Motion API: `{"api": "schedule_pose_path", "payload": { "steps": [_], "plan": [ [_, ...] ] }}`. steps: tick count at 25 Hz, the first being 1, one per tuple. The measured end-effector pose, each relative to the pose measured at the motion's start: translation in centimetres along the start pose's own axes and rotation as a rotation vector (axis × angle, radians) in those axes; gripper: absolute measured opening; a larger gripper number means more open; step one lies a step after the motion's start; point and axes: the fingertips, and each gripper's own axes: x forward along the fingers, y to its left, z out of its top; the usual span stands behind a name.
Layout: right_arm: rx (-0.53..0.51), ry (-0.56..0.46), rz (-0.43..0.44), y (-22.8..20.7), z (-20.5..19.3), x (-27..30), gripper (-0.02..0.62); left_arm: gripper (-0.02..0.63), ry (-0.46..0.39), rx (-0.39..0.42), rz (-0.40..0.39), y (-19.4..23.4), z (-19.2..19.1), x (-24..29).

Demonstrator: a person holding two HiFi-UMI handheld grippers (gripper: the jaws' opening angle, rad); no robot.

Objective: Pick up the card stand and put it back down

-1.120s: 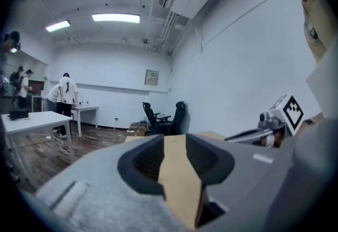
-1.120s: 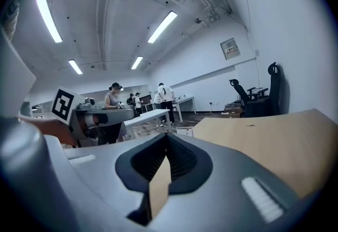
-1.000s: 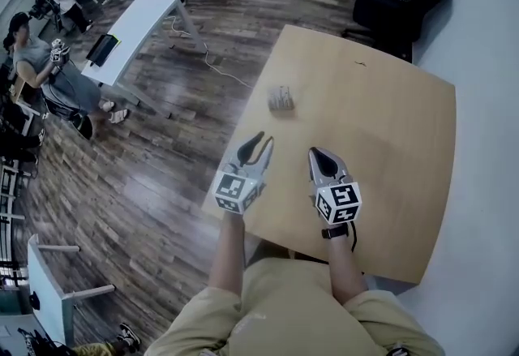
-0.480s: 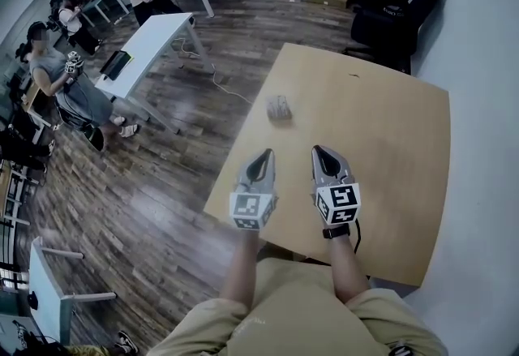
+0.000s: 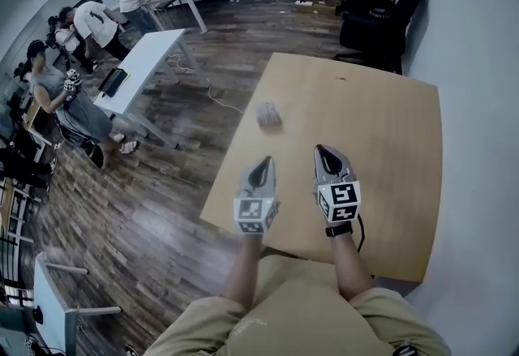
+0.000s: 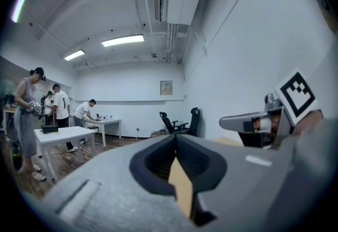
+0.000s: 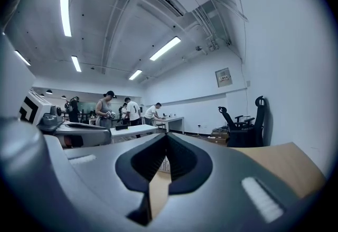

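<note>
Tan worktop (image 5: 381, 127) over plank floor (image 5: 162, 184), card stand (image 5: 268, 114) near its edge. Left gripper (image 5: 263, 162) jaws, apart earlier, now together; right gripper (image 5: 323, 152) too.

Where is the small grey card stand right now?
In the head view, the small grey card stand sits near the left edge of the light wooden table, beyond the left gripper.

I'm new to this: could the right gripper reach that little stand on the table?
Probably yes. Only bare table lies between the right gripper and the card stand, ahead and to its left. Its jaws are shut, so they must open first.
</note>
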Motion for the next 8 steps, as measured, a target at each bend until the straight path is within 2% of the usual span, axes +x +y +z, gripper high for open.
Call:
{"api": "schedule_pose_path", "payload": {
  "steps": [8],
  "plan": [
    [0.005,-0.01,-0.059,-4.2,1.0,-1.7,0.006,0.001,0.016,0.024,0.009,-2.0,0.1,0.6]
  ]
}}
